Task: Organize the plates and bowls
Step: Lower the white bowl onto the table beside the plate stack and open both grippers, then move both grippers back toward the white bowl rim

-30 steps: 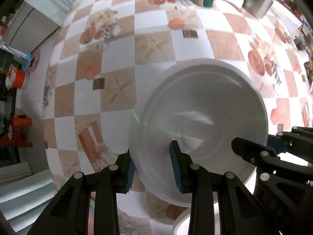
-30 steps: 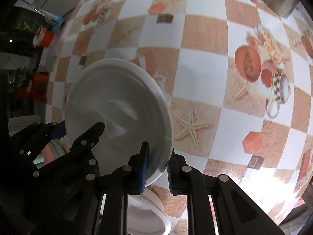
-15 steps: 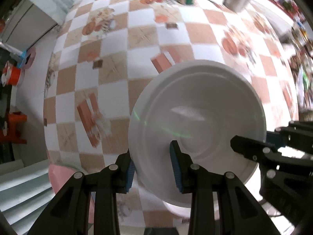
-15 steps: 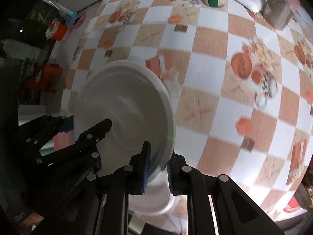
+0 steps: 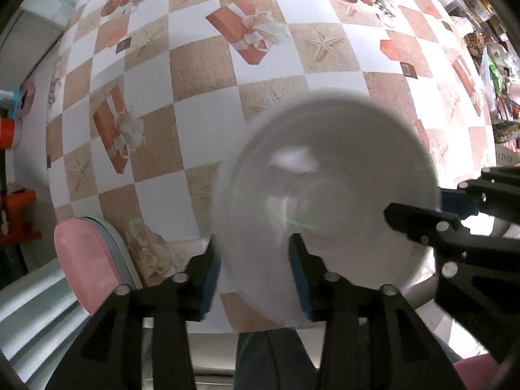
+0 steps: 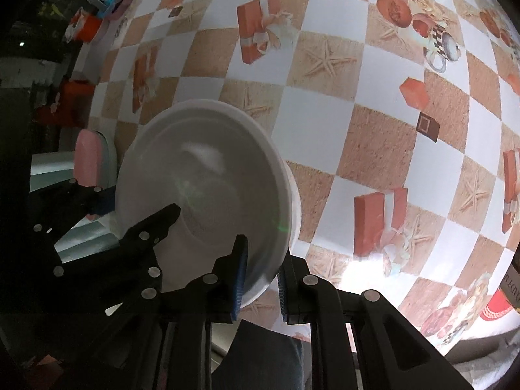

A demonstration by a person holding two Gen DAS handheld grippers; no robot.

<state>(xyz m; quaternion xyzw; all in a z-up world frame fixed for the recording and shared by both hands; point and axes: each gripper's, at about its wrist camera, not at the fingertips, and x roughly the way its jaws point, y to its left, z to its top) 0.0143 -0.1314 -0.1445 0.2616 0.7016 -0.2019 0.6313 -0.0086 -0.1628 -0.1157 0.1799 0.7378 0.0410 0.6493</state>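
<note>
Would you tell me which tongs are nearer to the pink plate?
Left. The left tongs straddle the white bowl's rim beside the pink plate; the right tongs grip the far rim.

A checkered tablecloth (image 5: 201,74) printed with gift boxes and starfish; orange stools (image 6: 73,97) stand beside it.

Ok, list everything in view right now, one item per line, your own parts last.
white bowl: one, white, above the near table edge, rim between both grippers.
pink plate: one, pink, near-left table edge, atop a pale blue-grey plate.
second white dish: one, white, mostly hidden under the bowl.
tablecloth: one, tan and white checks with gift-box and starfish prints.
trouser leg: dark, below the table edge.
left gripper: black, blue pads, jaws opening around the rim.
right gripper: black, blue pads, clamped on the rim.
</note>
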